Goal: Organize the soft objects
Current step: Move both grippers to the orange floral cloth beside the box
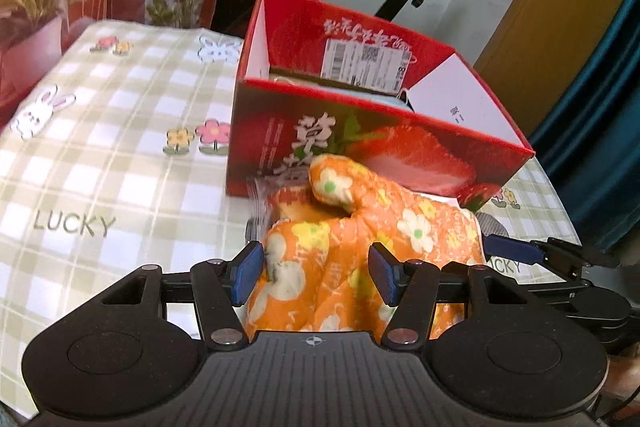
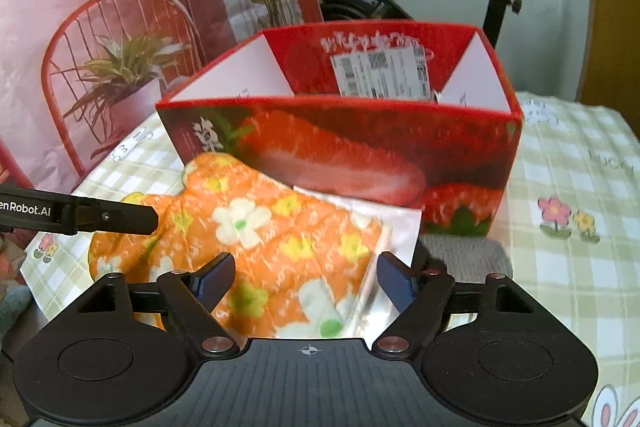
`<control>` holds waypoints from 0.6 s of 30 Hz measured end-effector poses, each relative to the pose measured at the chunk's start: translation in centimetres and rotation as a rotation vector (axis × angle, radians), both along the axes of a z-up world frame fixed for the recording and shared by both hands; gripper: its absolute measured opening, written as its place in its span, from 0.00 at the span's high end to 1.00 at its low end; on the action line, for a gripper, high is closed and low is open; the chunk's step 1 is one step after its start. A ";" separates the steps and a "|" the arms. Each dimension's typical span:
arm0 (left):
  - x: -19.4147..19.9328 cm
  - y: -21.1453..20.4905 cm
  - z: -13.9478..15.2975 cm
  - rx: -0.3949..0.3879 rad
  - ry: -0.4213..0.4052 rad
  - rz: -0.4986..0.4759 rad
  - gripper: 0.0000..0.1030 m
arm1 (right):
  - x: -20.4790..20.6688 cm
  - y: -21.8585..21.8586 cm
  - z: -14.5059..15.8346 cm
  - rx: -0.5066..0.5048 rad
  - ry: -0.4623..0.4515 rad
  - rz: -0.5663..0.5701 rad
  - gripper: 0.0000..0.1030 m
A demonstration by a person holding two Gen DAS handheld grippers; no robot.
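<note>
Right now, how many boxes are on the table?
1: the red strawberry box stands open on the checked tablecloth, just behind the orange flowered cloth. Others may lie out of view.

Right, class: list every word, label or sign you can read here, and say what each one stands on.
"LUCKY": checked tablecloth.
"enRobot.AI", cut off at the frame edge: left hand-held gripper.
Large Chinese characters: front of red strawberry box.
White script on the box's inner wall: blurred.
Shipping label, barcode and print: too small.
</note>
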State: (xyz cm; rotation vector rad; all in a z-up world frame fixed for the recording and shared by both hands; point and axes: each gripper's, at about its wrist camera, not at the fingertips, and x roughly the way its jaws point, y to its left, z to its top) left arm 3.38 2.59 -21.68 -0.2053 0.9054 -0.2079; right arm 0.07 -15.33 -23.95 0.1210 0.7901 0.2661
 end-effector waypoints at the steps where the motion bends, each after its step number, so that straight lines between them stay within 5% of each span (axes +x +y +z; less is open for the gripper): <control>1: 0.0 0.1 -0.2 -0.005 0.007 0.001 0.41 | 0.0 -0.1 -0.2 0.007 0.011 -0.002 0.24; 12: 0.0 0.1 -0.8 -0.045 0.014 -0.009 0.42 | 0.3 0.4 -0.8 0.042 0.038 0.011 0.24; 18: 0.0 0.4 -1.0 -0.068 0.013 0.004 0.43 | 0.2 0.4 -0.4 0.064 0.023 0.020 0.40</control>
